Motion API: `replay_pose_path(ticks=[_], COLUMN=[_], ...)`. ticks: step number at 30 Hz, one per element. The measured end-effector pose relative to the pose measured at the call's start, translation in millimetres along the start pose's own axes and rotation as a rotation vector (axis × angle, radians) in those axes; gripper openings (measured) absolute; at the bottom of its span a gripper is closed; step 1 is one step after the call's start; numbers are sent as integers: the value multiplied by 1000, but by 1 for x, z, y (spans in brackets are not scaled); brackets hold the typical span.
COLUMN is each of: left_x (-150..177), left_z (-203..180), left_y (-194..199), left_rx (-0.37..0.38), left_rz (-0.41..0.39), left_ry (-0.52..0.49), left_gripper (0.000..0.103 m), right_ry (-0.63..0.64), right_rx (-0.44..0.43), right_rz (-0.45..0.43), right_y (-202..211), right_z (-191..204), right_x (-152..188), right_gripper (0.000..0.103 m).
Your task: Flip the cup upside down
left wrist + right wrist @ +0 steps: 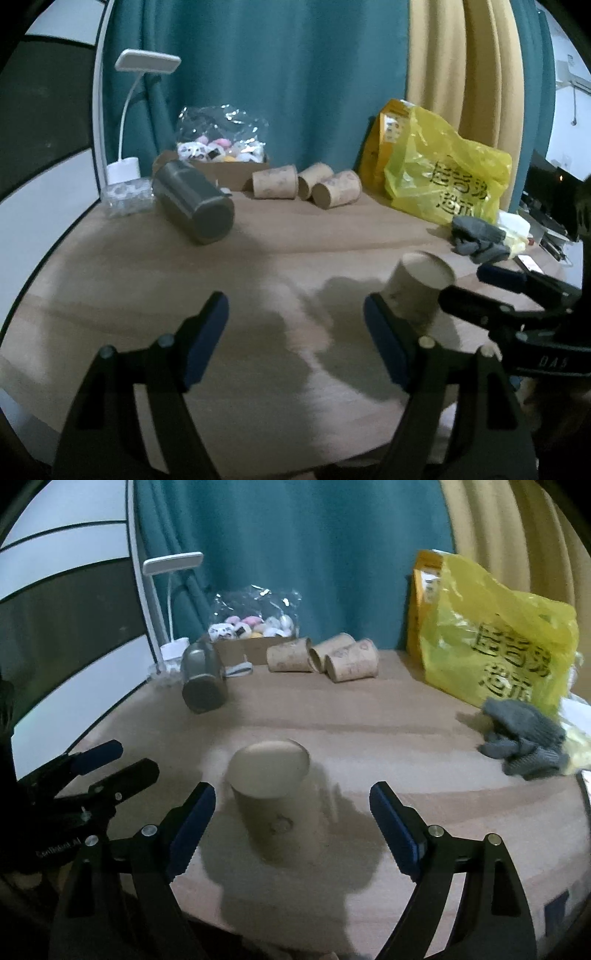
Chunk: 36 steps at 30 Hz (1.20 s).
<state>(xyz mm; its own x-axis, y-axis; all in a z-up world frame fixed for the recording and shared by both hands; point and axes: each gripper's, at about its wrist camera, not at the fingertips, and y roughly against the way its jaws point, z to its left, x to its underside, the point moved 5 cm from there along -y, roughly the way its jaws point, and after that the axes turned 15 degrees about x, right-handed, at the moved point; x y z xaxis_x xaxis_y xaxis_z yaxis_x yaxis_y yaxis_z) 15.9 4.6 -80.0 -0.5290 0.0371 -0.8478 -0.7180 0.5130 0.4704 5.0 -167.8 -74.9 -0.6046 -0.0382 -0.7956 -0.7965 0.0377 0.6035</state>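
A tan paper cup [267, 790] stands upright, mouth up, on the wooden table [369, 738], just ahead of my right gripper [293, 827], nearer its left finger. That gripper is open and empty. In the left wrist view the same cup [419, 291] stands just beyond the right finger [386, 343] of my left gripper [295, 339], which is open and empty. The right gripper [484, 286] shows at the right there, open beside the cup. The left gripper [118, 762] shows at the left of the right wrist view.
Three paper cups [306, 182] lie on their sides at the back. A grey metal flask [194, 201] lies at the back left near a white desk lamp [125, 147] and a box of small items [221, 155]. A yellow plastic bag [436, 166] and grey gloves [476, 238] are at the right.
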Motion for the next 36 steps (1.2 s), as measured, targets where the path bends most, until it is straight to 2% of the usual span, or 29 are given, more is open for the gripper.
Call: replay_pose_path(ticks=[7, 14, 23, 25, 27, 28, 36], left_x=[5, 3, 0, -1, -1, -1, -1], left_z=[-17, -21, -18, -18, -19, -19, -20], left_y=[9, 19, 27, 27, 29, 30, 30], left_rx=[25, -6, -13, -11, -12, -13, -12], left_rz=[5, -20, -43, -43, -46, -52, -45], left_ry=[47, 28, 41, 39, 38, 37, 37], left_gripper=[78, 78, 79, 81, 90, 92, 92], right_ry=[9, 3, 8, 8, 7, 7, 8], right_rx=[62, 74, 73, 73, 75, 73, 74], right_rz=[21, 57, 55, 53, 52, 52, 49], right_y=[20, 18, 18, 18, 18, 18, 17], right_z=[-15, -18, -13, -13, -12, -13, -13], right_x=[9, 19, 16, 16, 15, 15, 15], right_gripper=[88, 88, 88, 88, 88, 88, 88])
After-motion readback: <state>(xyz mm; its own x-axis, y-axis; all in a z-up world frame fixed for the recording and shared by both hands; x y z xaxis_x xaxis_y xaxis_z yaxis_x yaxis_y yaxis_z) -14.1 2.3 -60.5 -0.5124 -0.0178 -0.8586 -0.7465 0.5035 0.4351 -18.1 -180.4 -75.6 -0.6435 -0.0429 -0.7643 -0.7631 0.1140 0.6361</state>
